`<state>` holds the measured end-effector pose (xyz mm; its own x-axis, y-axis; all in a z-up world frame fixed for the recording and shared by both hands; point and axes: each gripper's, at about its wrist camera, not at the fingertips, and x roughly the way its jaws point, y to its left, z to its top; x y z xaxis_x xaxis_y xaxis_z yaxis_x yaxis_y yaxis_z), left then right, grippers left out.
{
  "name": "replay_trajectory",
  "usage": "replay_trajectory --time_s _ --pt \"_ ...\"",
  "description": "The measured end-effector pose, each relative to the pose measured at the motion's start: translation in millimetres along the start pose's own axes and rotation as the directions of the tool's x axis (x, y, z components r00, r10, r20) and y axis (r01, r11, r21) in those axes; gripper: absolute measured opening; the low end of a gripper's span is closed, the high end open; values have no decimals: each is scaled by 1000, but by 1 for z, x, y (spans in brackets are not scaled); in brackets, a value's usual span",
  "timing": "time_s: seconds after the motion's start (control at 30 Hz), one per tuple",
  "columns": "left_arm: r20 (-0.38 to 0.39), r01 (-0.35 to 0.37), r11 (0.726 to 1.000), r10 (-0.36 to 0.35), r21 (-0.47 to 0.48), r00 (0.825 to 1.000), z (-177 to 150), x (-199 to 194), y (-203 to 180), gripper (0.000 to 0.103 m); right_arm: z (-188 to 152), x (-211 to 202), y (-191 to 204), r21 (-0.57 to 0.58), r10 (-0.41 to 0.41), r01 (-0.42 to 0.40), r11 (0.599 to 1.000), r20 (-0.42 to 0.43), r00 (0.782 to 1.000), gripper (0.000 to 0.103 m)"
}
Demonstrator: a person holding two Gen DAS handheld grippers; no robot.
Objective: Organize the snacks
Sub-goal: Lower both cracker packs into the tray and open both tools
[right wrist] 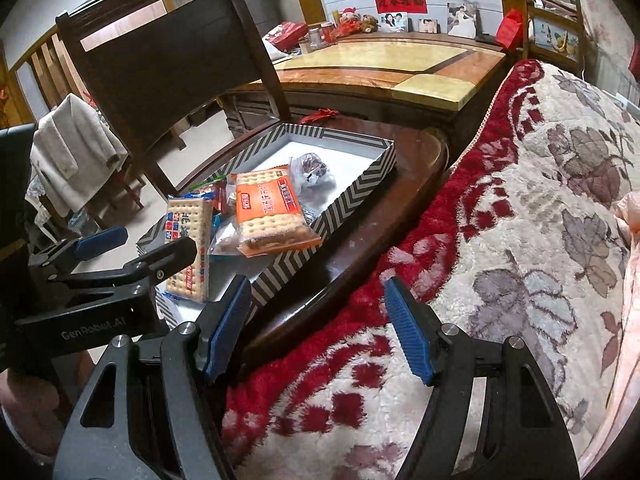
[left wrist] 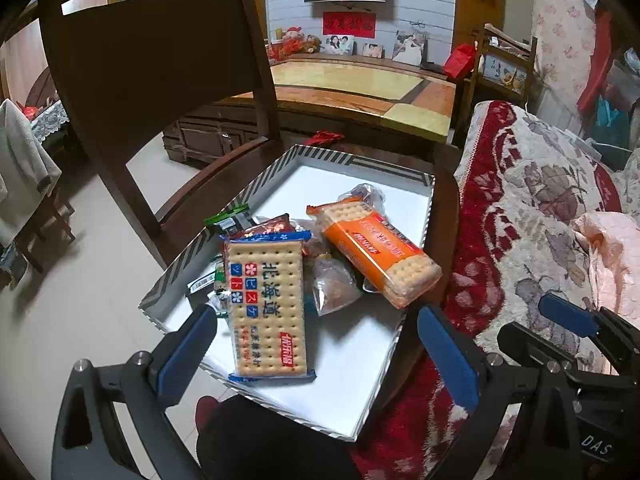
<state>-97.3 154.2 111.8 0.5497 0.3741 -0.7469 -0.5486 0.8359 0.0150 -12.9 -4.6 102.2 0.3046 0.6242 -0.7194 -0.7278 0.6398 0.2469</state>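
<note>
Snacks [left wrist: 264, 304] in striped box [left wrist: 256, 188]

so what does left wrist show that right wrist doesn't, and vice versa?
Left wrist only: the blue cracker pack unobstructed between the open left gripper fingers, and the box's near white floor. Right wrist only: the open right gripper over the floral blanket, and the striped outer wall of the box. Both: blue and orange cracker pack, the chair.

Black angular frames on left gripper [left wrist: 316, 344] and right gripper [right wrist: 318, 326], with cut-out slots. Blue ribbed pads [right wrist: 409, 330] on the fingers. Silver screws at the joints. White "GenRobot.AI" lettering on one body.
</note>
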Motion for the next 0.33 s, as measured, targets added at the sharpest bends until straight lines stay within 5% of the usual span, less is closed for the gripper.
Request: replay_trajectory --time_s 0.33 --pt "32 18 999 -19 29 999 -1 -7 -12 102 -5 -10 -9 21 -10 10 1000 12 1000 70"
